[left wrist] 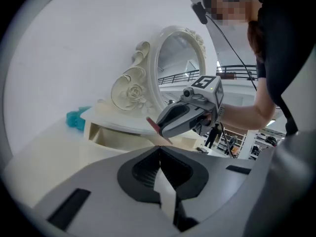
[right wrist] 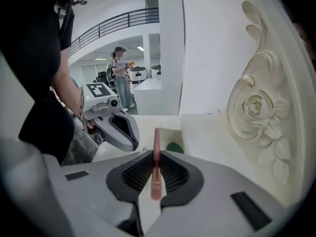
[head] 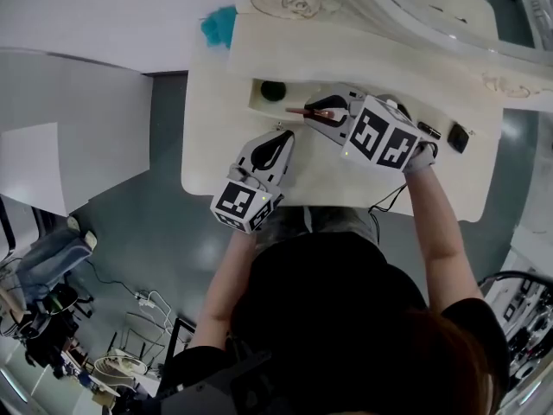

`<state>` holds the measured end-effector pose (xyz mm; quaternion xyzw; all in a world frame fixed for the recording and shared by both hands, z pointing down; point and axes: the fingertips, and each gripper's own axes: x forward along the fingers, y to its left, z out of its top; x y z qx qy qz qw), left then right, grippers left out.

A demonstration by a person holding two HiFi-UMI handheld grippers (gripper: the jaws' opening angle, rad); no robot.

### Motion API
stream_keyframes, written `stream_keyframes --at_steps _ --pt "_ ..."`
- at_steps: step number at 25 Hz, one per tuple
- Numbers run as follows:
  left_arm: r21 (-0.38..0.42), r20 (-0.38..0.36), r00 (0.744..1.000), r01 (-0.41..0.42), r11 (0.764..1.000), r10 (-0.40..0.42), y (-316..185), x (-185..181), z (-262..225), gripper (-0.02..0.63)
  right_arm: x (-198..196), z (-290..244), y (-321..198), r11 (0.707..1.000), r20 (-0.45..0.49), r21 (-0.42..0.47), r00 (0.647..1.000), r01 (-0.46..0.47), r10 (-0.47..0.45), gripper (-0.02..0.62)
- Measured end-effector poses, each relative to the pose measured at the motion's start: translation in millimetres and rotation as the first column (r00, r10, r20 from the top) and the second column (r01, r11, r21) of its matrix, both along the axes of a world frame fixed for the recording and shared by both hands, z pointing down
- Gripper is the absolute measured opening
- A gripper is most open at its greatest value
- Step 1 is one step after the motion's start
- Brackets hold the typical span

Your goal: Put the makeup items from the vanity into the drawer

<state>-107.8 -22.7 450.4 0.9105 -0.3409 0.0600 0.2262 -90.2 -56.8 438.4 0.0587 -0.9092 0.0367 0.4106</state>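
Above the front edge of the cream vanity [head: 212, 158], the right gripper [right wrist: 157, 153] had its jaws closed on a slim pink makeup stick [right wrist: 156, 181] — the stick ran lengthwise between the pads, with its far end pointing toward the open drawer [head: 257, 98]. A dark green round item [head: 273, 91] lay inside that drawer. The left gripper [left wrist: 160, 149] hung just beside the right one, nearer the person, with its jaws pressed together and nothing between them. An ornate mirror [left wrist: 180, 65] with a carved rose frame stood at the back of the vanity, and a teal object [head: 219, 26] lay at its far left corner. Two small black items [head: 458, 137] rested on the tabletop just to the right of the right hand — what they were could not be told.
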Motion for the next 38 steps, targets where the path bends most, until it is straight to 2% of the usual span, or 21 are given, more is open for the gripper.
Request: stream_keyframes --at_steps 5,14,24,32,38 --pt "-0.001 -0.004 1.0 0.03 1.0 -0.03 -8 -36 0 0.014 -30 14 -14 1.0 -0.056 -0.014 0.998 -0.011 0.01 0.058" --pt "-0.017 -0.013 0.997 0.07 0.997 -0.07 -20 -83 7 0.014 -47 38 -16 0.998 -0.156 -0.05 0.988 -0.027 0.019 0.058" --pt "-0.039 -0.027 0.996 0.081 0.996 -0.082 -19 -99 14 0.014 -52 44 -20 0.993 -0.171 -0.095 0.984 -0.071 0.054 0.058" --pt "-0.051 -0.035 0.994 0.1 0.994 -0.102 -14 -105 16 0.014 -56 40 -17 0.986 -0.138 -0.148 0.989 -0.079 0.058 0.06" --pt "-0.045 -0.038 0.994 0.102 0.994 -0.104 -12 -106 14 0.014 -55 35 -14 0.989 -0.136 -0.123 0.989 -0.078 0.061 0.058"
